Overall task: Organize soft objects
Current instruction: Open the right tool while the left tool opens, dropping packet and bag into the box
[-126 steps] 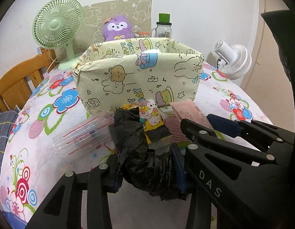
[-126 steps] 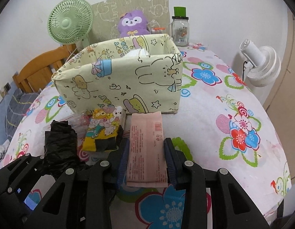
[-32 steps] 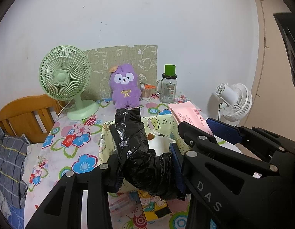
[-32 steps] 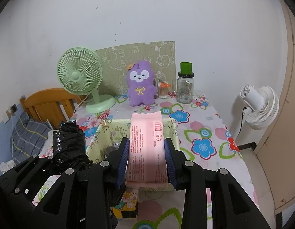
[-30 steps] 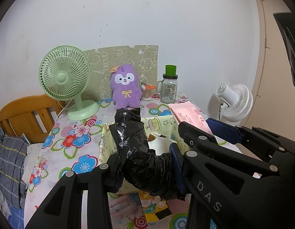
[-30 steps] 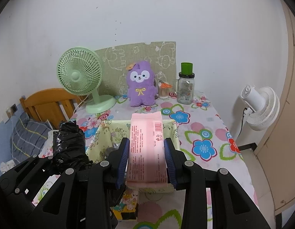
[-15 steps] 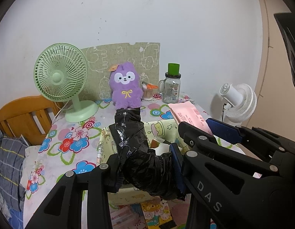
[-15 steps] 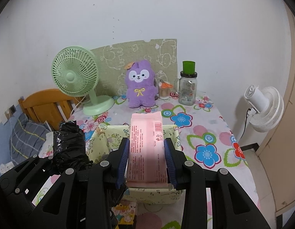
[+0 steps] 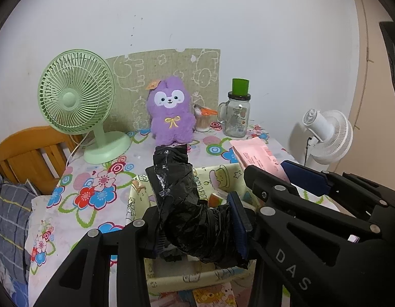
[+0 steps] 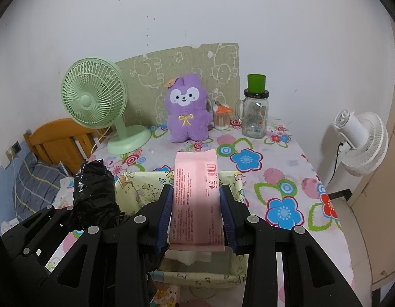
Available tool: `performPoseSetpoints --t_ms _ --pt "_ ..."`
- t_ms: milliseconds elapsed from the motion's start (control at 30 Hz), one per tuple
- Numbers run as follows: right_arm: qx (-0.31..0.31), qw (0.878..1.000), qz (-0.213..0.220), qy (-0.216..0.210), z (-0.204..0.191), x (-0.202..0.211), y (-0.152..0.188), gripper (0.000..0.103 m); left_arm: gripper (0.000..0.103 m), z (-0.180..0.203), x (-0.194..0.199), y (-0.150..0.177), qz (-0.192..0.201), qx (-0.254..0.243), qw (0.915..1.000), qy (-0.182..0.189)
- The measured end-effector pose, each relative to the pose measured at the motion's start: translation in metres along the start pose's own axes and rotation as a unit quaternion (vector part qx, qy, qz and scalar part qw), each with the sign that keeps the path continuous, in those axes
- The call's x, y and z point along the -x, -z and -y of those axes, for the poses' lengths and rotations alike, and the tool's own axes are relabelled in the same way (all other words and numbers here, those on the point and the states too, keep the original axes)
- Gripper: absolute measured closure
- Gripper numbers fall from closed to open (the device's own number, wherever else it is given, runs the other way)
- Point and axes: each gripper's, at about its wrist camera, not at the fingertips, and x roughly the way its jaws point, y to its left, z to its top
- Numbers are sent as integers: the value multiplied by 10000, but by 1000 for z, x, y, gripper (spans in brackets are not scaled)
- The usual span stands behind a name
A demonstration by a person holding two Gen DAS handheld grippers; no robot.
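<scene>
My left gripper (image 9: pixel 197 227) is shut on a crumpled black plastic bag roll (image 9: pixel 182 204), held above the open top of the pale yellow cartoon fabric bin (image 9: pixel 197 280). My right gripper (image 10: pixel 196 213) is shut on a flat pink tissue pack (image 10: pixel 196 199), also over the fabric bin (image 10: pixel 136 186). Each wrist view shows the other gripper's load: the pink pack (image 9: pixel 256 157) at right, the black bag (image 10: pixel 93 192) at left. Something white lies inside the bin (image 10: pixel 194 255). A small yellow cartoon packet (image 9: pixel 212 296) lies on the table in front of the bin.
On the floral tablecloth (image 10: pixel 286 186) behind the bin stand a green desk fan (image 10: pixel 95 102), a purple plush toy (image 10: pixel 188 108), a cup of cotton swabs (image 10: pixel 221 119) and a glass jar with a green lid (image 10: pixel 256 110). A white fan (image 10: pixel 361 143) stands right, a wooden chair (image 9: pixel 31 151) left.
Both grippers have moved forward and slightly down with their loads, from above the bin's near side to over its opening. The bin now sits lower and closer in both views.
</scene>
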Motion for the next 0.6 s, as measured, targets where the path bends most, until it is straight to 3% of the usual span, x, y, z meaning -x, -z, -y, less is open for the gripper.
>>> performPoseSetpoints --t_ms 467,533,600 --pt "-69 9996 -271 -38 12 -35 0 63 54 0 -38 -1 -264 20 9996 93" --pt "-80 9995 -306 -37 14 -39 0 63 42 0 -42 0 -309 13 9995 92" --pt "-89 9994 -335 -49 15 -41 0 63 22 0 -42 1 -309 -11 9995 92"
